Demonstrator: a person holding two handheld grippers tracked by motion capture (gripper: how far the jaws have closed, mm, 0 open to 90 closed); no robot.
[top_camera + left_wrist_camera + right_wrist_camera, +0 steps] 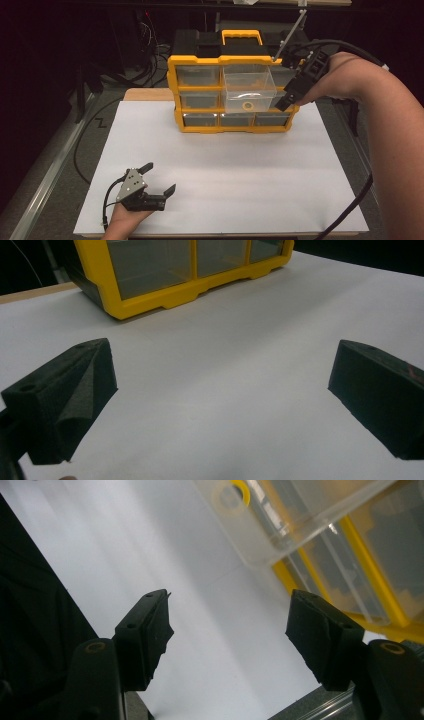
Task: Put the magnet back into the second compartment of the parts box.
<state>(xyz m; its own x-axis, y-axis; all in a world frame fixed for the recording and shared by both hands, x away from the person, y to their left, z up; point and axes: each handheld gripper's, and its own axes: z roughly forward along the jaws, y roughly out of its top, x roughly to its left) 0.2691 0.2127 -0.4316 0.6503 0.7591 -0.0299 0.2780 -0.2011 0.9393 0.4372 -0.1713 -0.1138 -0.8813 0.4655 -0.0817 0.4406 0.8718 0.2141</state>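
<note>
One clear plastic drawer (248, 89) stood pulled most of the way out of the yellow organizer (231, 95), in the middle column of its upper rows, at the far side of the white counter (225, 175). Inside it lay a small yellow ring (248, 105), near the front wall. The right gripper (292, 97) hung just beside the drawer's right front corner with its jaws spread apart and holding nothing; in the right gripper view the drawer (280, 520) sat above and beyond the jaws, not between them. The left gripper (159, 177) rested low over the near left of the counter, jaws likewise wide and empty, well apart from the organizer. The drawer looked light, thin-walled, stiff and smooth, so probably slippery; its front lip or a side wall seemed the soundest hold, with gentle pressure
</note>
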